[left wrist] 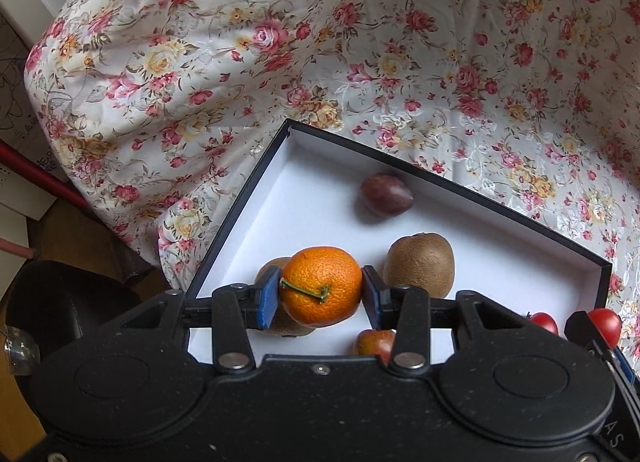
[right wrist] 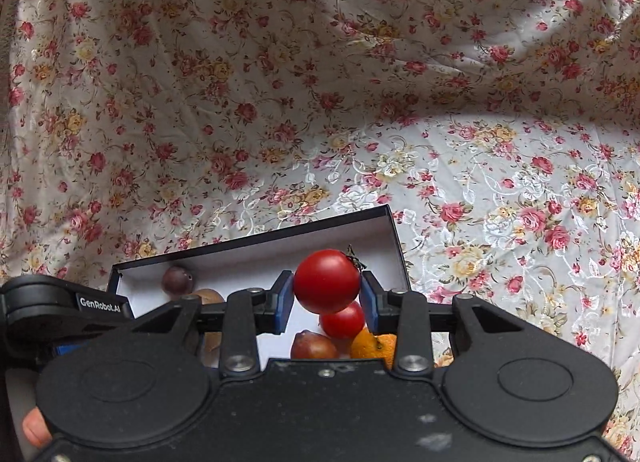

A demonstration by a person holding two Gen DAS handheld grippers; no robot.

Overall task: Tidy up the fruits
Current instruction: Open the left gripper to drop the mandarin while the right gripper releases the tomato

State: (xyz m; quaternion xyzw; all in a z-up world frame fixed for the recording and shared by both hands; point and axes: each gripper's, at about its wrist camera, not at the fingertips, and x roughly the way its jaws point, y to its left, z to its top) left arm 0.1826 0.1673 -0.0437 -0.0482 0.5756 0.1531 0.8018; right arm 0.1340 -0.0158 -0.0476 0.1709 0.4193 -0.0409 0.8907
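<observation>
The right claw is pinching a round red tomato between its blue pads above a shallow black, white-lined box, which is resting on flowered cloth and holding another tomato, an orange and brown fruits.

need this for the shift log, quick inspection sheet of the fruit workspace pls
surface: floral cloth, wrinkled, draped up behind.
job's things: black box with white inside holds a purple fruit, a kiwi, a second kiwi part hidden behind the orange, a small reddish fruit and a loose tomato.
clutter: nothing seen on the cloth.
grippers: left tool shut on an orange above the box; right tool shut on a tomato.
cables: nothing seen.
surroundings: cardboard boxes and a dark seat at left.
</observation>
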